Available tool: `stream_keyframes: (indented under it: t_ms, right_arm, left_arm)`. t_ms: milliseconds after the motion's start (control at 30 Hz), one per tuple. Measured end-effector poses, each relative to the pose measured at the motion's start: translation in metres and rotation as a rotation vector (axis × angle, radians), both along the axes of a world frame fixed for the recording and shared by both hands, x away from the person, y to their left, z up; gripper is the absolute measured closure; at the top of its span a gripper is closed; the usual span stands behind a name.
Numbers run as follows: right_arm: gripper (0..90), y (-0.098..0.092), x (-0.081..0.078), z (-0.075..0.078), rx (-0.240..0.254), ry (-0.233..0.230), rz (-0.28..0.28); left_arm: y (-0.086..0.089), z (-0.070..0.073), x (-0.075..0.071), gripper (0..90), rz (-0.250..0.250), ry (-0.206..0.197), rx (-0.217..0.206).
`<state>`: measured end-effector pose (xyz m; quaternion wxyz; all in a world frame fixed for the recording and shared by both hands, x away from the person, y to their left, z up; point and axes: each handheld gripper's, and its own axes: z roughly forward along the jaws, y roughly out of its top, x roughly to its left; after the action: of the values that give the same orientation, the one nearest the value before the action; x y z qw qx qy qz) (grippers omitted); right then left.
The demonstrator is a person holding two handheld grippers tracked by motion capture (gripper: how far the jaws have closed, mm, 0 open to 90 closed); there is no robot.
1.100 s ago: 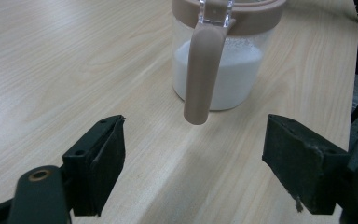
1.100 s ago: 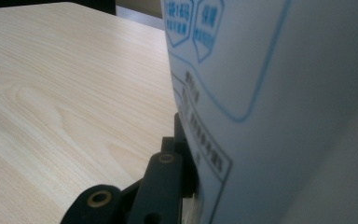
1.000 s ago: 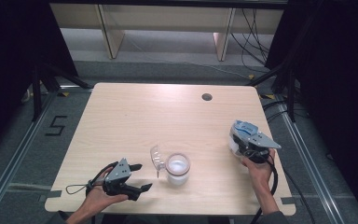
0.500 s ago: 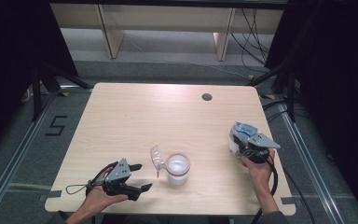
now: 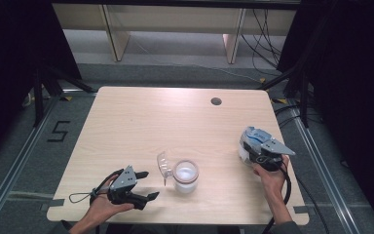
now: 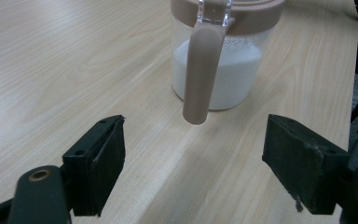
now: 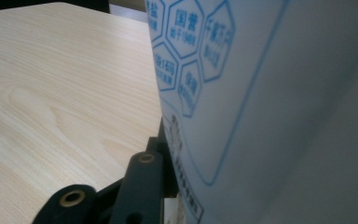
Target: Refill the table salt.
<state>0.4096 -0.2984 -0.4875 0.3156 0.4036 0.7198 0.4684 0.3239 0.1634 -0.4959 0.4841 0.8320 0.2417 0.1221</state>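
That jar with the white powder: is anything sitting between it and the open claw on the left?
Nothing visible. Bare table lies between the left gripper and the jar, whose brown handle faces the open jaws.

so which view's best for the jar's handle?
Left gripper view: the jar's tan handle hangs close and sharp, facing the camera between the open jaws. In the high view the jar is small, its handle too small to make out.

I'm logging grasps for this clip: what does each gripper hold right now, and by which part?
Left gripper: nothing. Right gripper: a white bag with blue print sits between its just-opening jaws, at the bag's lower side; a firm grip cannot be told.
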Motion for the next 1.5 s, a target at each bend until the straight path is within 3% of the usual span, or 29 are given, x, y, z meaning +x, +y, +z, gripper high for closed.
stream_keyframes:
  t_ms: [33, 100, 133, 167, 200, 333, 400, 500, 567, 667, 733, 800, 867, 933, 967, 1033, 1133, 1200, 1233, 1267, 1300, 1333, 1400, 1433, 1500]
  right_arm:
    - [70.9, 0.001, 0.000, 0.000, 0.005, -0.015, -0.010]
    - [66.7, 0.000, 0.000, 0.000, 0.012, -0.003, 0.000]
    - [65.7, 0.001, -0.003, 0.001, 0.032, 0.018, -0.021]
    - [65.1, 0.000, -0.002, 0.001, 0.021, -0.008, -0.008]
    - [63.8, 0.000, -0.003, 0.003, 0.035, 0.015, -0.001]
    - [55.3, 0.000, -0.006, 0.004, 0.047, 0.035, 0.004]
    - [53.9, 0.000, -0.008, 0.005, 0.030, 0.034, -0.001]
    - [50.4, 0.002, -0.007, 0.004, 0.055, 0.024, 0.004]
    - [47.7, 0.003, -0.007, 0.004, 0.040, 0.026, -0.006]
    - [43.1, 0.003, -0.008, 0.004, 0.056, 0.047, 0.001]
    - [42.5, 0.002, -0.007, 0.002, 0.041, 0.042, 0.013]
    - [41.1, 0.003, -0.011, 0.000, 0.066, 0.072, -0.007]
    - [39.6, 0.001, -0.010, 0.001, 0.041, 0.054, 0.008]
    - [37.5, 0.002, -0.012, 0.001, 0.056, 0.063, 0.006]
    - [37.2, 0.001, -0.013, 0.001, 0.039, 0.042, 0.005]
    - [35.1, 0.001, -0.017, 0.002, 0.064, 0.082, -0.002]
    - [32.1, -0.002, -0.019, 0.004, 0.059, 0.044, -0.002]
    - [31.3, -0.003, -0.022, 0.006, 0.051, 0.062, -0.015]
    - [31.3, -0.004, -0.022, 0.005, 0.065, 0.072, 0.004]
    - [31.3, 0.001, -0.027, 0.006, 0.115, 0.106, -0.022]
    - [31.0, -0.001, -0.025, 0.005, 0.083, 0.070, -0.015]
    - [30.7, 0.000, -0.029, 0.007, 0.098, 0.102, -0.034]
    - [29.6, -0.003, -0.030, 0.008, 0.098, 0.092, -0.017]
    - [28.7, -0.001, -0.035, 0.009, 0.130, 0.112, -0.046]
    - [28.3, -0.004, -0.040, 0.009, 0.140, 0.107, -0.055]
  left_arm:
    - [0.000, 0.000, 0.000, 20.7, 0.005, 0.003, -0.001]
    - [0.000, 0.000, 0.000, 20.7, 0.004, 0.003, 0.001]
    - [0.000, 0.000, 0.000, 20.7, 0.004, 0.003, 0.001]
    - [0.000, 0.000, -0.001, 20.7, 0.005, 0.006, -0.008]
    - [0.000, 0.000, 0.000, 20.7, 0.004, 0.005, -0.007]
    - [0.001, 0.001, 0.000, 20.7, 0.004, -0.002, -0.001]
    - [0.001, 0.001, 0.000, 20.7, 0.004, -0.001, -0.001]
    - [0.000, 0.000, -0.001, 20.7, 0.004, -0.001, -0.002]
    - [0.001, 0.001, 0.000, 20.7, 0.004, -0.001, -0.001]
    - [0.001, 0.000, 0.000, 20.7, 0.004, -0.002, -0.001]
    - [0.001, 0.001, -0.001, 20.7, 0.004, -0.003, -0.001]
    - [0.001, 0.001, -0.001, 20.7, 0.004, -0.002, -0.002]
    - [0.001, 0.000, -0.001, 20.7, 0.004, -0.002, -0.001]
    - [0.000, 0.000, -0.001, 20.7, 0.009, 0.000, -0.010]
    - [0.000, 0.000, -0.001, 20.6, 0.010, 0.001, -0.011]
    - [0.001, 0.001, 0.000, 20.6, 0.005, -0.003, -0.001]
    - [0.000, 0.000, -0.001, 20.7, 0.011, 0.002, -0.010]
    - [0.000, 0.001, -0.001, 20.6, 0.008, 0.001, -0.003]
    - [0.000, 0.001, -0.001, 20.6, 0.007, -0.001, -0.002]
    - [0.001, 0.001, 0.000, 20.6, 0.005, -0.003, -0.001]
    - [0.001, 0.001, 0.000, 20.7, 0.005, -0.002, -0.002]
    - [0.001, 0.001, 0.000, 20.6, 0.005, -0.003, -0.001]
    - [0.001, 0.001, 0.000, 20.7, 0.005, -0.003, 0.000]
    - [0.001, 0.001, 0.000, 20.7, 0.004, -0.003, 0.000]
    - [0.001, 0.001, 0.000, 20.6, 0.007, -0.005, 0.005]
